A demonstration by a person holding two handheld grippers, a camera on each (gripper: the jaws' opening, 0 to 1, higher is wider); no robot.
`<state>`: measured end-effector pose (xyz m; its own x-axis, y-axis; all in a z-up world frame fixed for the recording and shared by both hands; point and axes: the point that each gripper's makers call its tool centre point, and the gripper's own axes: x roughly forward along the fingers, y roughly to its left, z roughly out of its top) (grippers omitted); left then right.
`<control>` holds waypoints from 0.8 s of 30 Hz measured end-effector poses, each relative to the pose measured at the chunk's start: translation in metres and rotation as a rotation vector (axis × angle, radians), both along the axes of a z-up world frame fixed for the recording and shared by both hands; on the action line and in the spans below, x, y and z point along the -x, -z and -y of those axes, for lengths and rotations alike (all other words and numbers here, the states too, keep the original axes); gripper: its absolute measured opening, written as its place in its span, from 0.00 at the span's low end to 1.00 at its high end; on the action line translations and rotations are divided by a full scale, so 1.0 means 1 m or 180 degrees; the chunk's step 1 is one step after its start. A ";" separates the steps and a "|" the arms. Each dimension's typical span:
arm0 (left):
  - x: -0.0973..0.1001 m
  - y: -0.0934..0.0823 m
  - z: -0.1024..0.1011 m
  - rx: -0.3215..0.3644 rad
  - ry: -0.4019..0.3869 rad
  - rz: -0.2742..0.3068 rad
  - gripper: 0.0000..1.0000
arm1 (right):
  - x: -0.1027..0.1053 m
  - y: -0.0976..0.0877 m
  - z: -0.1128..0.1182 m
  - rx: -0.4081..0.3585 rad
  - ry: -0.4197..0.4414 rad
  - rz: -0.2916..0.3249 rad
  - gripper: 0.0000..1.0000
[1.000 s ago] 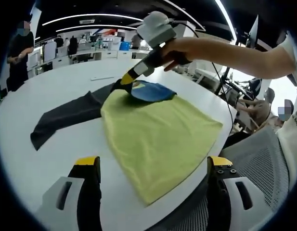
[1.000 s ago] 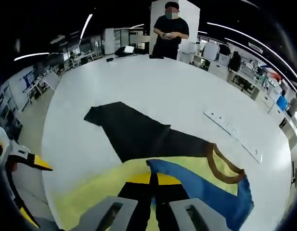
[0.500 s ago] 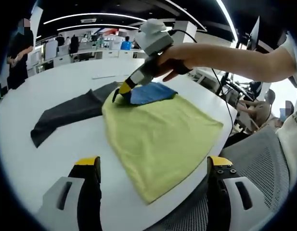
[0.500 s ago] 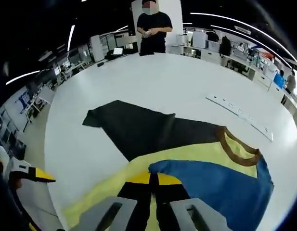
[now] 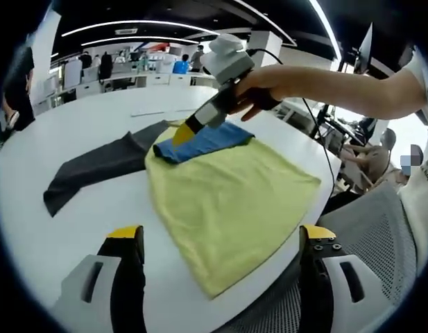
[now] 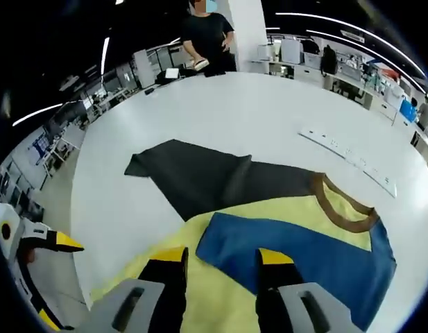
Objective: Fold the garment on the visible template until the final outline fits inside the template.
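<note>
Nearby, power strip (image 6: 347,161), bystander (image 6: 207,36), mesh chair (image 5: 380,229)

My left gripper (image 5: 220,239) has black jaws with yellow tips and pale grey housings with slots; two screws sit on its right-hand jaw. My right gripper (image 6: 224,267) looks the same. Seen from the left gripper view, it carries a black cable, and my sleeve (image 5: 422,76) is white.

A round white table (image 5: 75,132) bears the garment (image 5: 227,194) and a white strip (image 6: 349,163).
</note>
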<state>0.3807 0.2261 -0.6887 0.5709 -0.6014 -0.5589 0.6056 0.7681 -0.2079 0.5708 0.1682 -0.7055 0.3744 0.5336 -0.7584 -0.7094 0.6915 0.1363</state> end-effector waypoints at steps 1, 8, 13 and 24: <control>0.000 0.000 0.000 -0.0001 0.0000 0.0002 0.89 | -0.002 -0.002 0.001 0.0007 -0.0023 0.0050 0.49; -0.007 -0.007 -0.003 0.0018 -0.0027 0.0046 0.91 | -0.003 -0.012 0.012 -0.0042 -0.0099 0.0239 0.79; -0.015 -0.012 -0.006 0.0030 -0.0030 0.0055 0.92 | -0.003 -0.014 0.028 -0.0027 -0.0073 0.0310 0.95; -0.046 -0.026 -0.007 0.0087 -0.0056 0.0188 0.91 | -0.002 -0.020 0.066 -0.0169 0.0130 0.0282 0.99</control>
<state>0.4267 0.2332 -0.6622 0.6131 -0.6054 -0.5075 0.6037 0.7734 -0.1932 0.5725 0.1022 -0.6853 0.4609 0.5551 -0.6924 -0.6917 0.7135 0.1115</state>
